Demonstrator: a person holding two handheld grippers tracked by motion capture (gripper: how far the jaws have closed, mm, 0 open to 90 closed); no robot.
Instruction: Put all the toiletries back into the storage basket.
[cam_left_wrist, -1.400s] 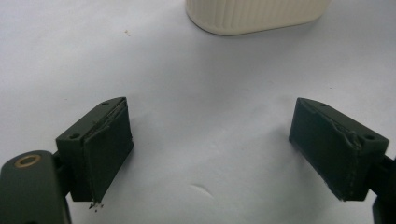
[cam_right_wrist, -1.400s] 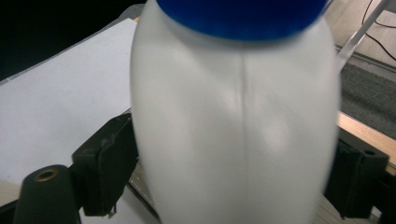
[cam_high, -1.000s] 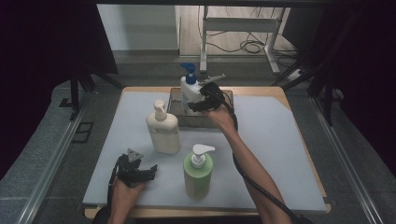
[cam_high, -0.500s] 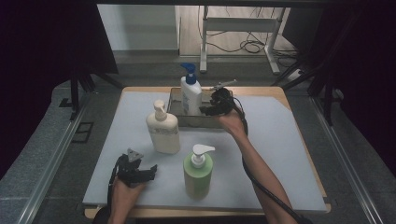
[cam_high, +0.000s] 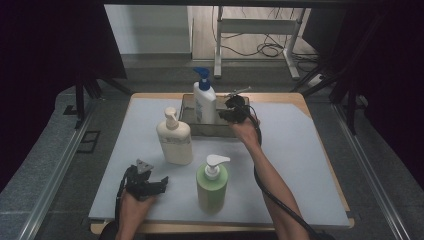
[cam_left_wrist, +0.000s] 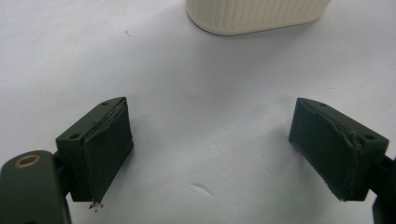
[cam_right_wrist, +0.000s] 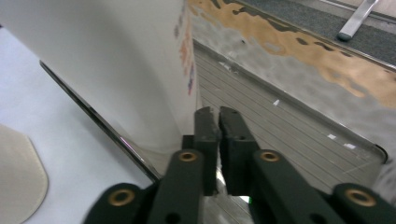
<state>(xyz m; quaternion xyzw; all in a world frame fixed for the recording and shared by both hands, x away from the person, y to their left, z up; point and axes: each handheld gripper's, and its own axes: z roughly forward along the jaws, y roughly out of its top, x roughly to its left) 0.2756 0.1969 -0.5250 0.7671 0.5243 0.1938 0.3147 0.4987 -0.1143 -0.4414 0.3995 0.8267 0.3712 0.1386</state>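
The right tongs (cam_right_wrist: 218, 122) have just been closing and sit pressed together, empty, beside the white bottle (cam_high: 204, 102) standing in the tray (cam_high: 189, 120). Apparently it is let go; lift out straight without nudging it. The left tongs (cam_left_wrist: 224, 149) rest apart on the table (cam_high: 300, 165).

A wooden table (cam_high: 295, 98) covered by a pale grey mat (cam_high: 300, 150). On the mat: a metal tray (cam_high: 210, 131) at the far middle, a cream pump bottle (cam_high: 174, 138) beside it, and a green pump bottle (cam_high: 212, 184) nearer the front edge.
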